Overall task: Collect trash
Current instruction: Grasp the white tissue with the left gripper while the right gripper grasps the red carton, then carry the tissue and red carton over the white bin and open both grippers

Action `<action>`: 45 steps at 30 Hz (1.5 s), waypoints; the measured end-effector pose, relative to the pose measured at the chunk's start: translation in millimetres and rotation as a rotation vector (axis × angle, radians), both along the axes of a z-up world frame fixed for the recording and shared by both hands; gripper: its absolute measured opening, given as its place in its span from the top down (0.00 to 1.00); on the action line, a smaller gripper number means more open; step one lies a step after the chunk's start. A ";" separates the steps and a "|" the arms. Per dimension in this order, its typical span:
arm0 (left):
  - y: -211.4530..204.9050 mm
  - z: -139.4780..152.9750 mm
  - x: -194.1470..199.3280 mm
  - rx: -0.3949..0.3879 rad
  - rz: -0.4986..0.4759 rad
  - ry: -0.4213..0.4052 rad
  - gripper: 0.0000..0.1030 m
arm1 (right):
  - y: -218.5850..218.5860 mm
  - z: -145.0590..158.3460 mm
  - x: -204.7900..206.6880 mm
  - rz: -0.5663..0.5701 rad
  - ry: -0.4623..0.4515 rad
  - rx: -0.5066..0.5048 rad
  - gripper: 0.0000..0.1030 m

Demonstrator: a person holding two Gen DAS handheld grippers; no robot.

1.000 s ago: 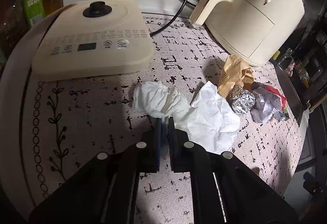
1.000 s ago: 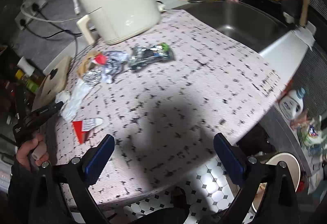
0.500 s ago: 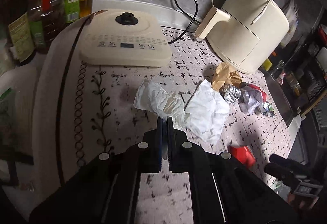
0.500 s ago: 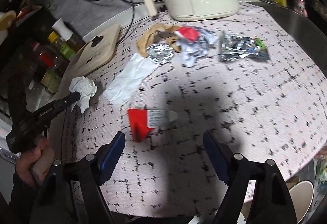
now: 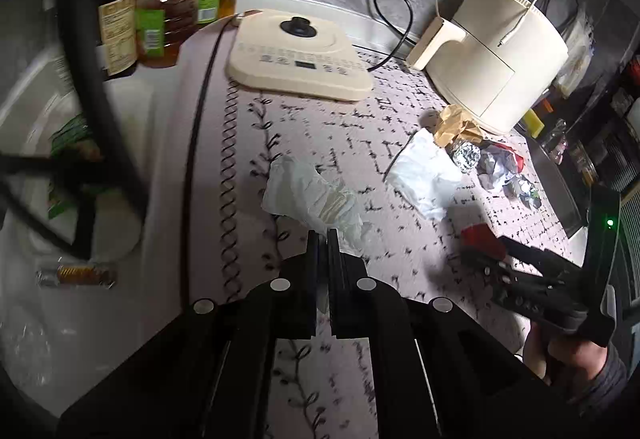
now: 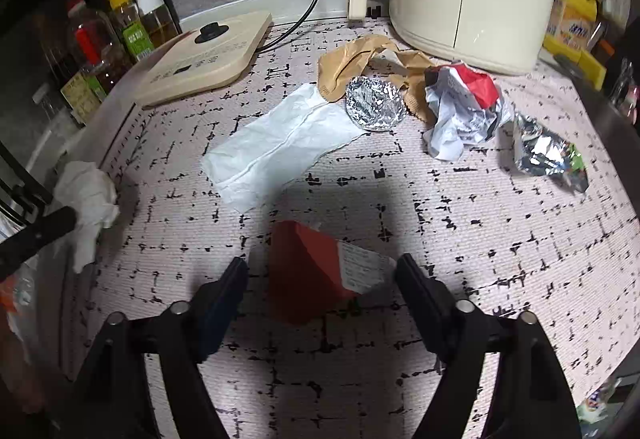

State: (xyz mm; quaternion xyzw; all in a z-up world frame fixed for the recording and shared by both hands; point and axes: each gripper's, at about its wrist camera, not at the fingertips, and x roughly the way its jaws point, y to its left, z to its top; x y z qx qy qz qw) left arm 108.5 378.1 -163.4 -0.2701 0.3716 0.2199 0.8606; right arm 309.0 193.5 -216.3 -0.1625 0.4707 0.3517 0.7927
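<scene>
Left gripper (image 5: 322, 235) is clamped on a crumpled tissue (image 5: 316, 195), lifted at the mat's left edge. Our right gripper (image 6: 320, 271) has been closing around the red carton (image 6: 316, 275), not pinching yet. Flat napkin (image 6: 276, 147), foil ball (image 6: 374, 103) and wrappers (image 6: 464, 107) remain far across the mat, so we're barely started.

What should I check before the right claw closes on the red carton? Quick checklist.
1. Red carton between the right claw fingers: ok.
2. Pads touching the carton: not ok, gaps both sides; jaws have just been closing.
3. Carton lying flat on the mat: ok.
4. Other trash out of the closing path: ok, flat tissue lies beyond.
5. Left claw shut on crumpled tissue: ok.
6. Bin location: cannot tell.
</scene>
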 end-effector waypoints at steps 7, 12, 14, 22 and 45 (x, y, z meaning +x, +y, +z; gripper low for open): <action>-8.0 2.6 -12.8 0.004 0.013 -0.001 0.95 | -12.3 4.9 6.2 -0.008 0.001 0.012 0.60; -19.2 8.2 -12.7 0.014 -0.003 -0.011 0.95 | -29.2 15.0 7.9 -0.029 0.014 0.053 0.61; -23.8 11.3 -10.5 0.016 -0.012 -0.017 0.95 | -35.8 20.5 6.0 -0.037 0.014 0.071 0.61; -53.9 23.0 20.8 0.024 -0.099 -0.045 0.95 | -88.2 50.0 7.8 -0.107 0.006 0.129 0.61; -285.1 12.7 134.2 -0.025 -0.609 -0.039 0.95 | -383.5 47.4 -2.9 -0.607 0.046 0.108 0.60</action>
